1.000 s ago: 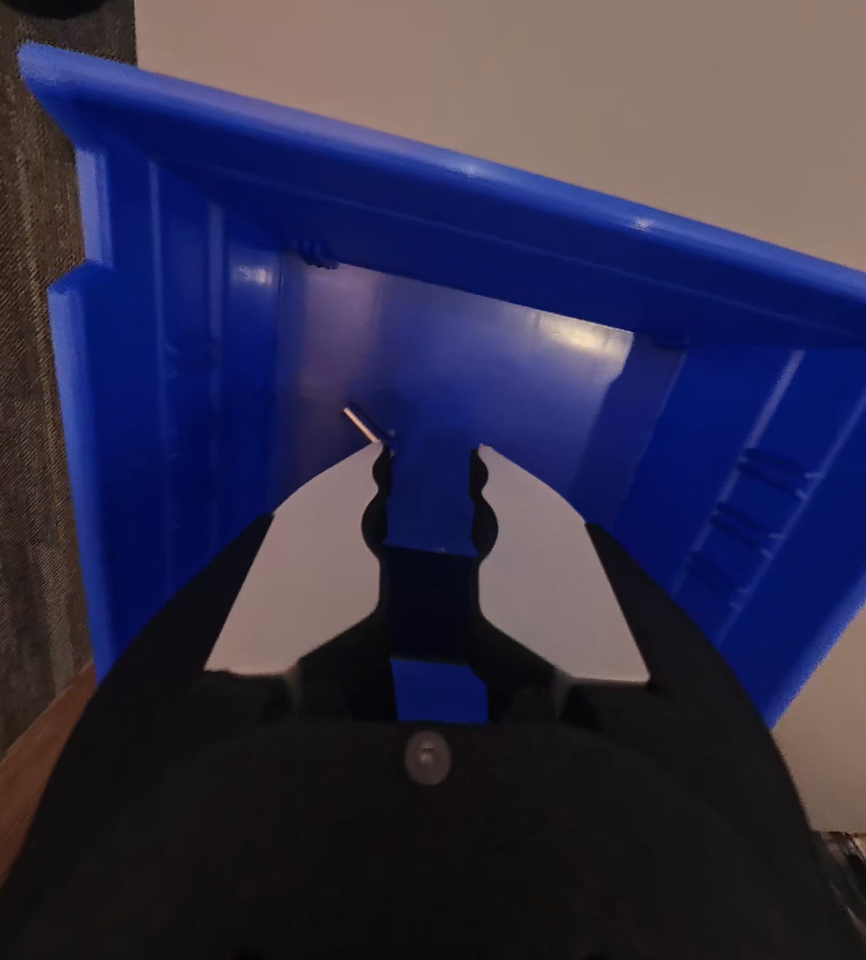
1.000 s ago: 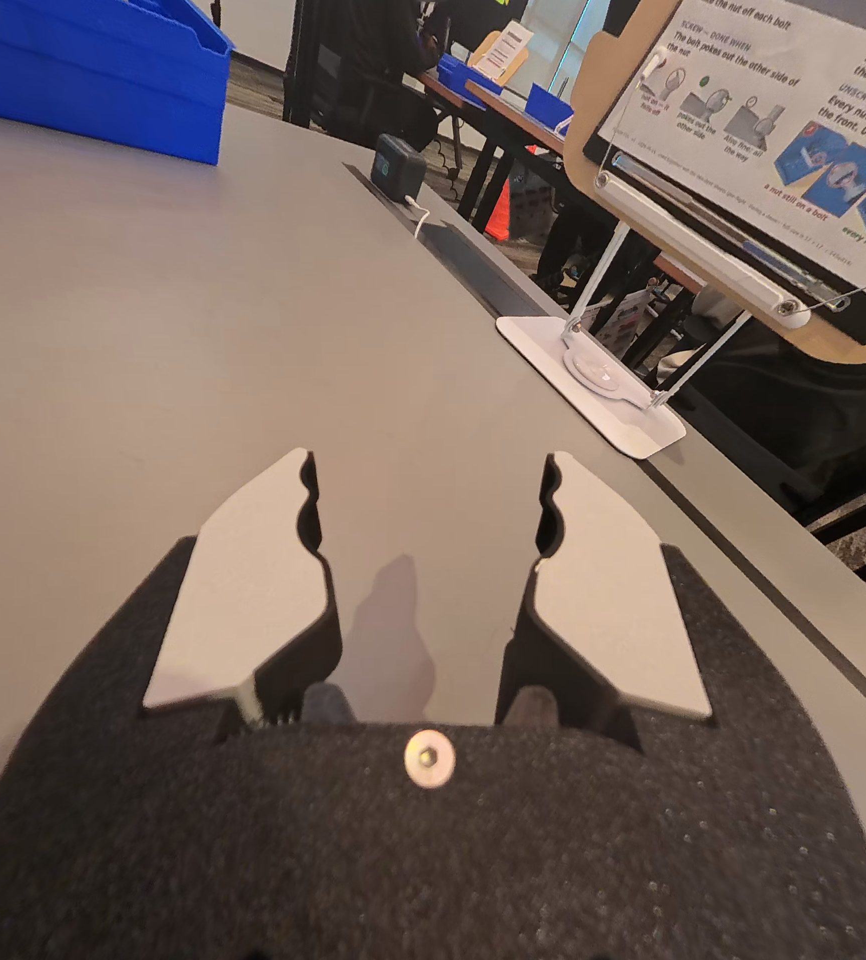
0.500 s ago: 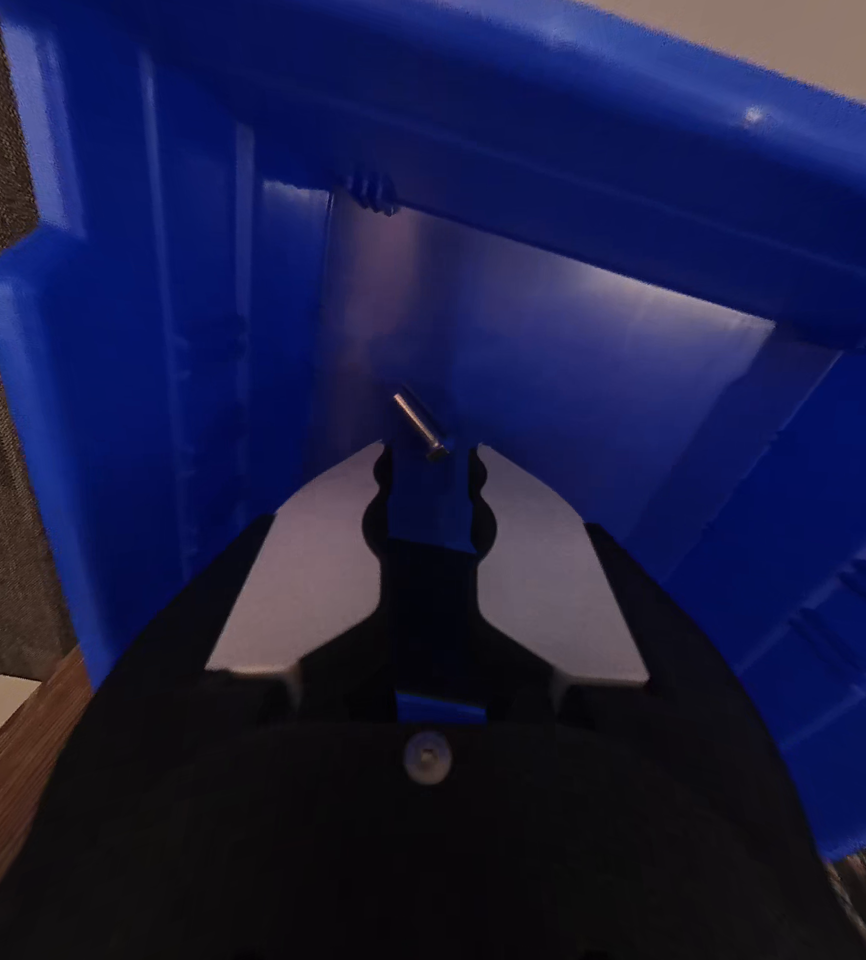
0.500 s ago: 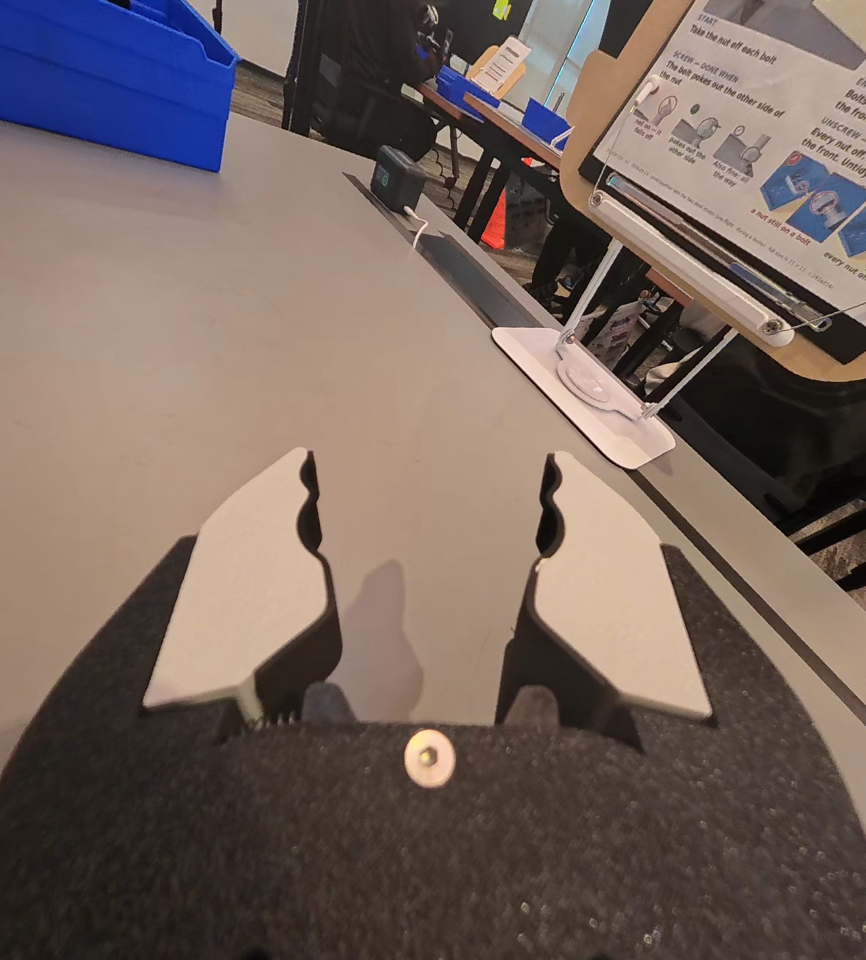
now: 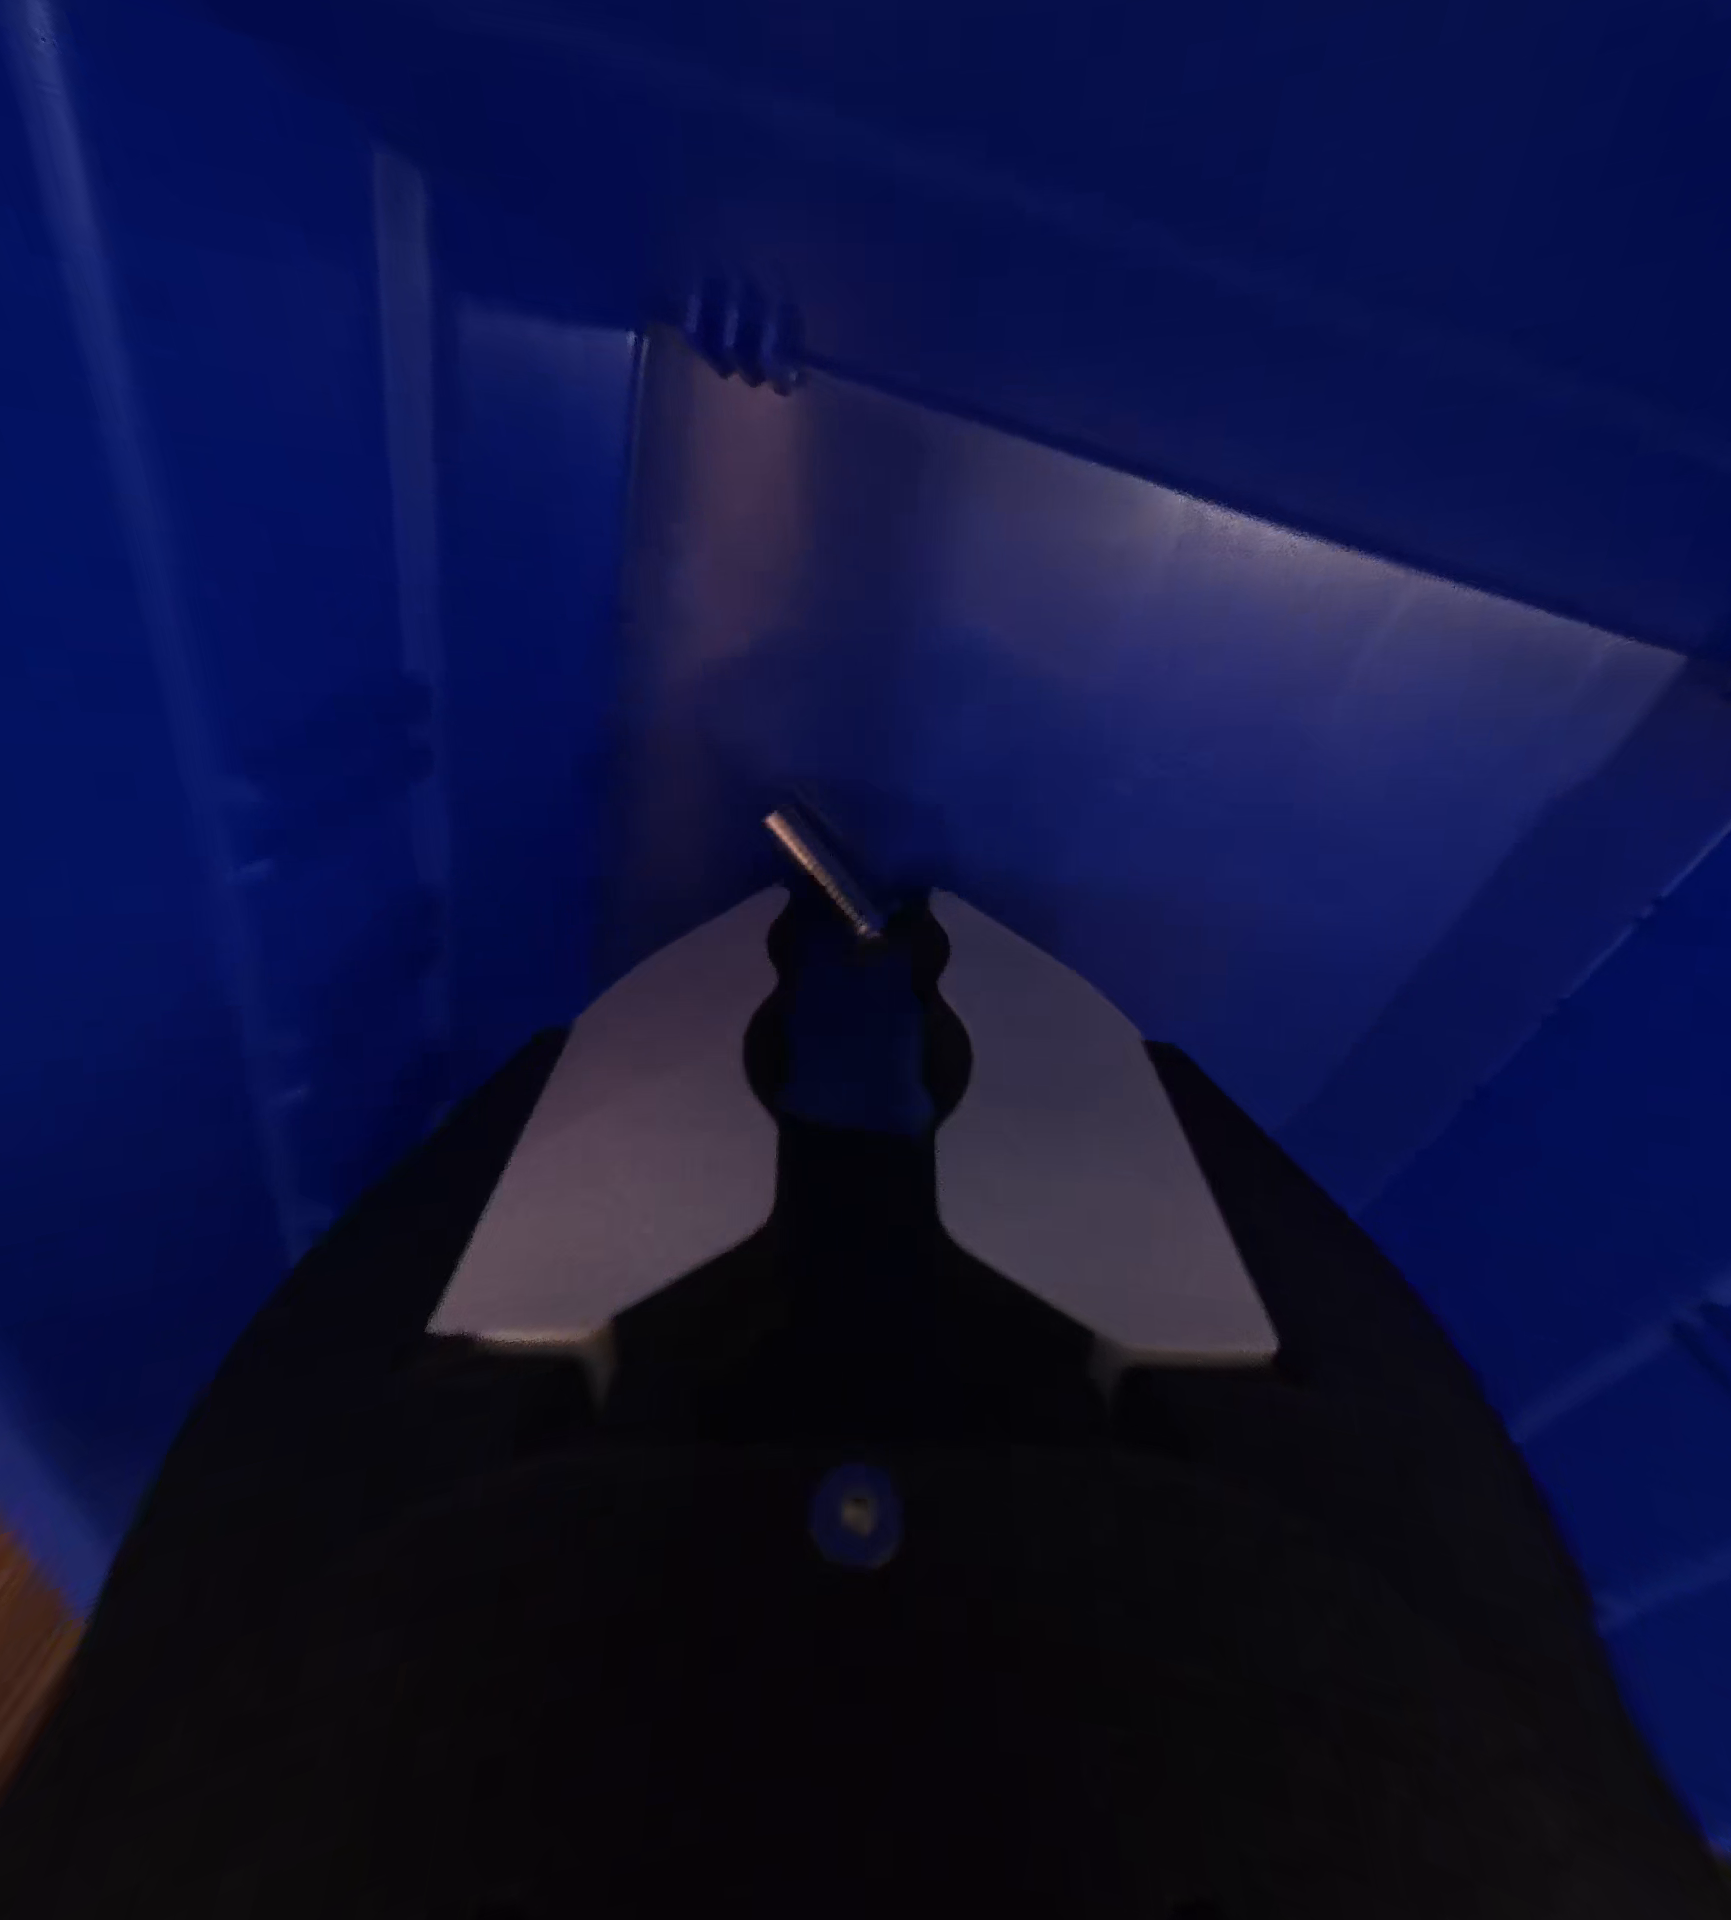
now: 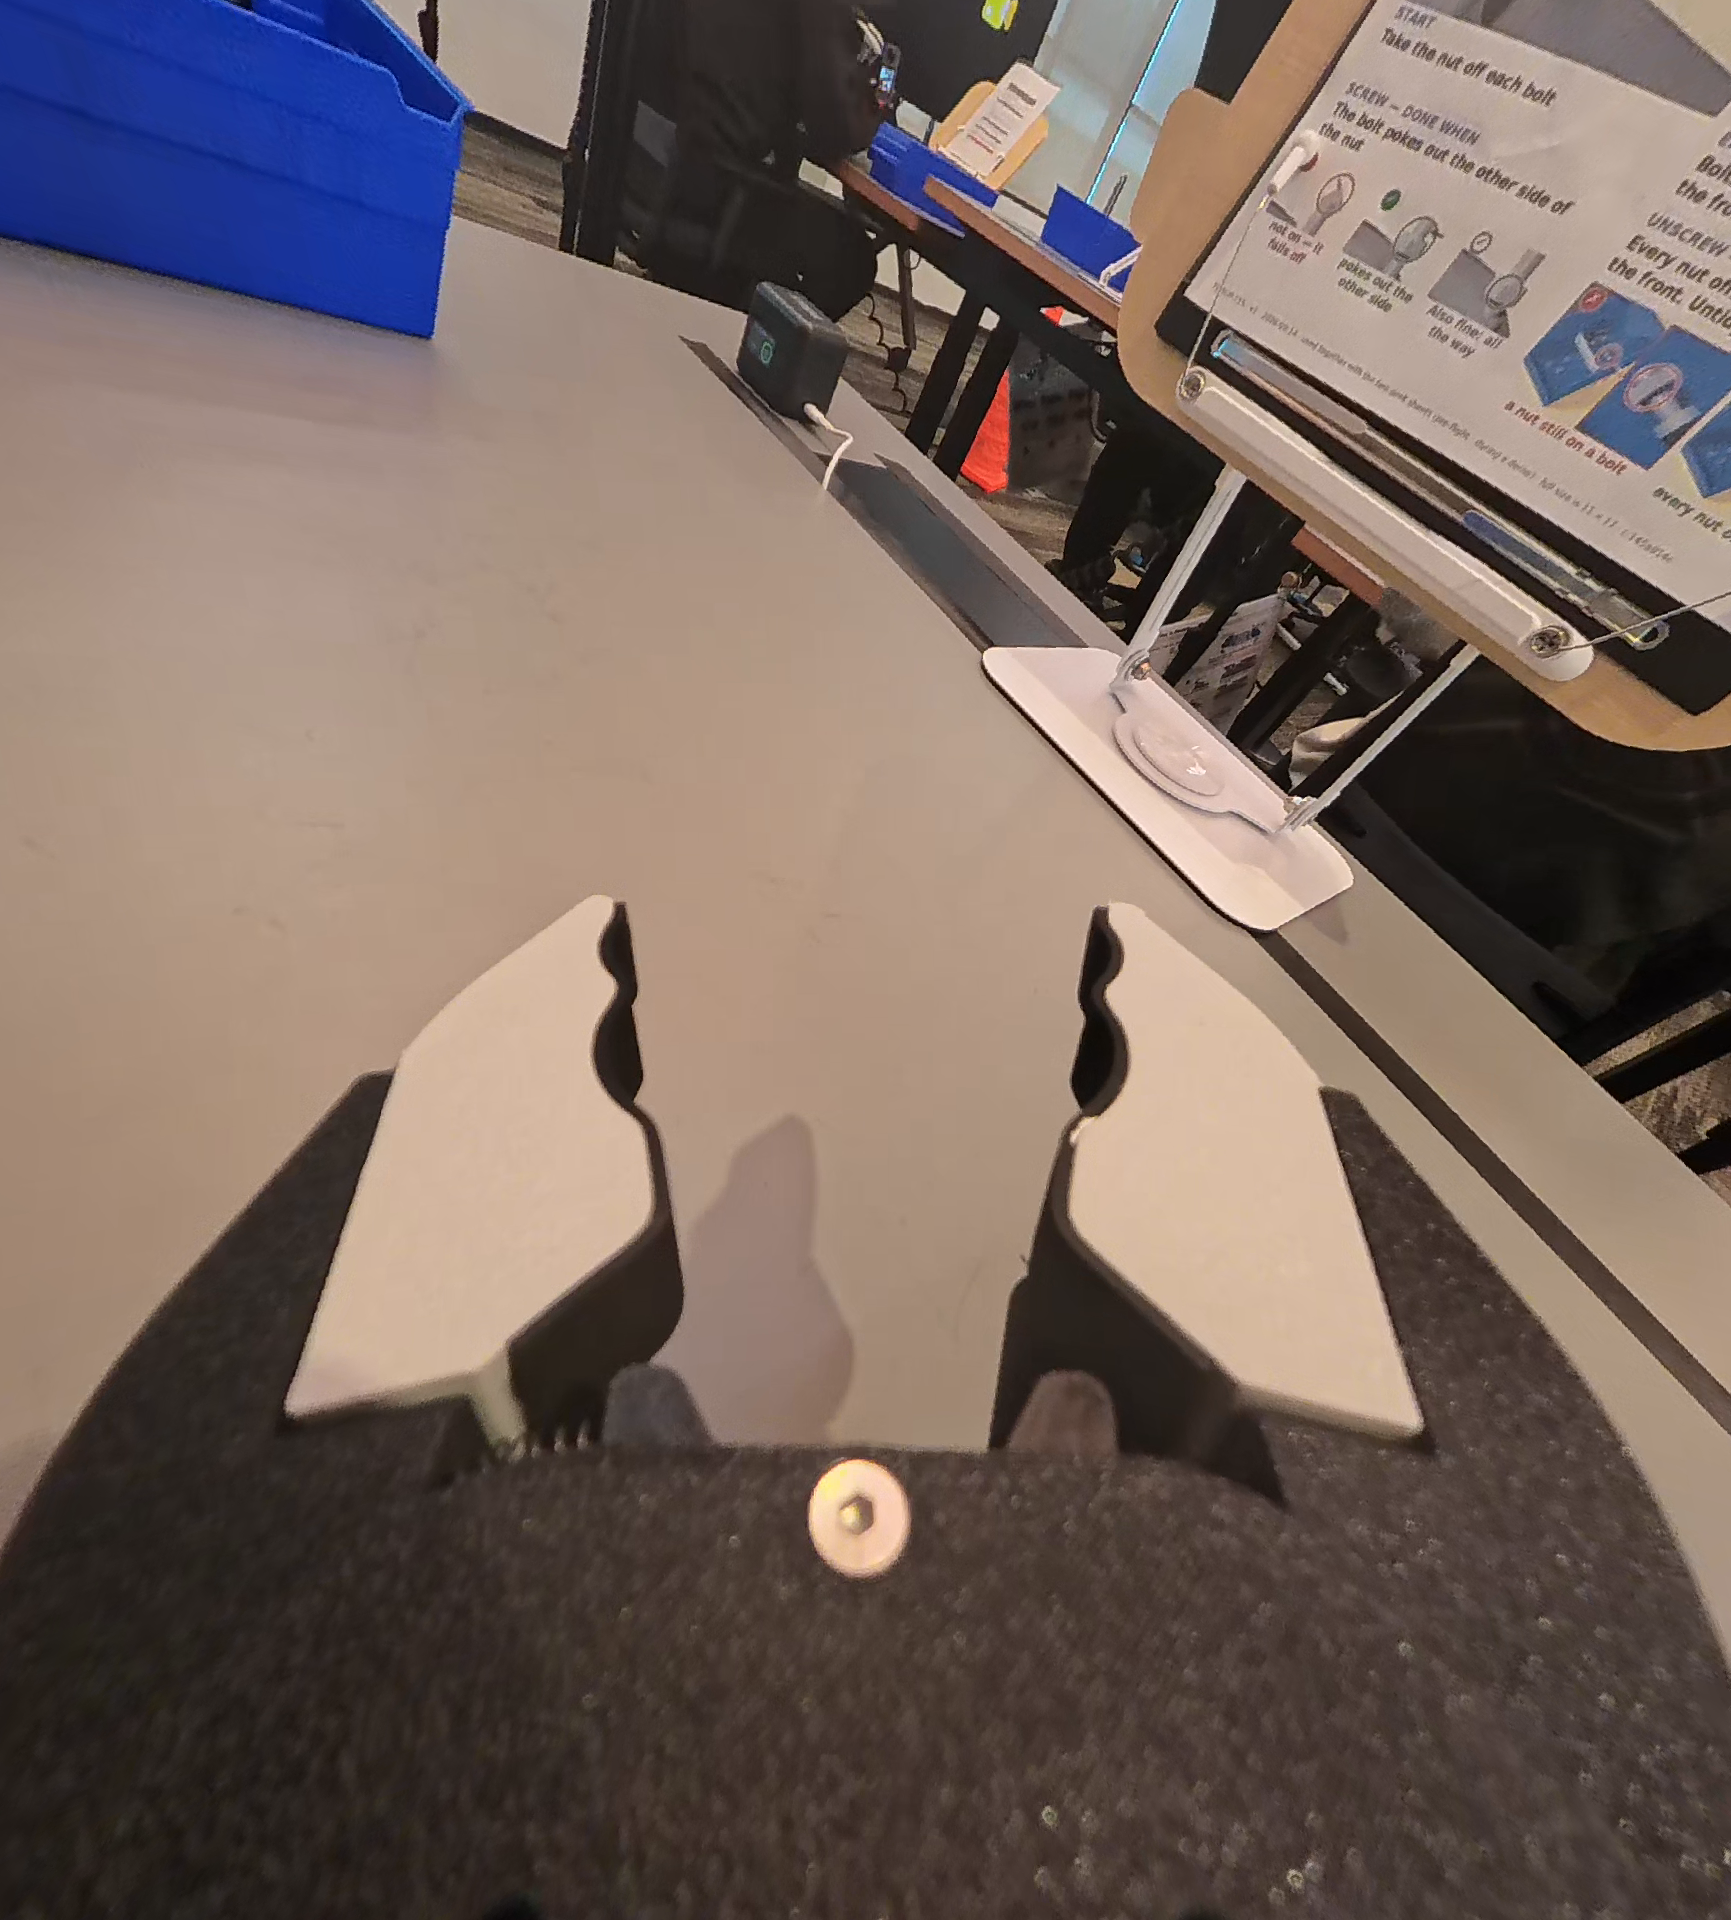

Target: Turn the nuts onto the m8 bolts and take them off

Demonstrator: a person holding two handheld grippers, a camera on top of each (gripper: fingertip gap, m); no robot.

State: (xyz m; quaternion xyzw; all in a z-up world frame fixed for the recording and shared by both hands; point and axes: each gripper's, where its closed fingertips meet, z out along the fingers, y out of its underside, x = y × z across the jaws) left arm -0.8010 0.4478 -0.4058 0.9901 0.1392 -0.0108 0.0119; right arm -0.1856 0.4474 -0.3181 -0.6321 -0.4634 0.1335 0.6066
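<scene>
Left gripper (image 5: pixel 856 914) had pushed deeper into the blue bin (image 5: pixel 1256 831) compared with a moment back, so the bolt (image 5: pixel 825 873) sat right at its tips instead of ahead of them. Its jaws were narrowed but released, nothing clamped yet. Best bet, I'd say: line up square across the shank before squeezing, since the bolt lay slanted on the bin floor. Right gripper (image 6: pixel 856 997) hovered over the table (image 6: pixel 321 623), jaws wide apart, empty.

bin walls (image 5: pixel 217 727) seemingly hem left approach.
</scene>
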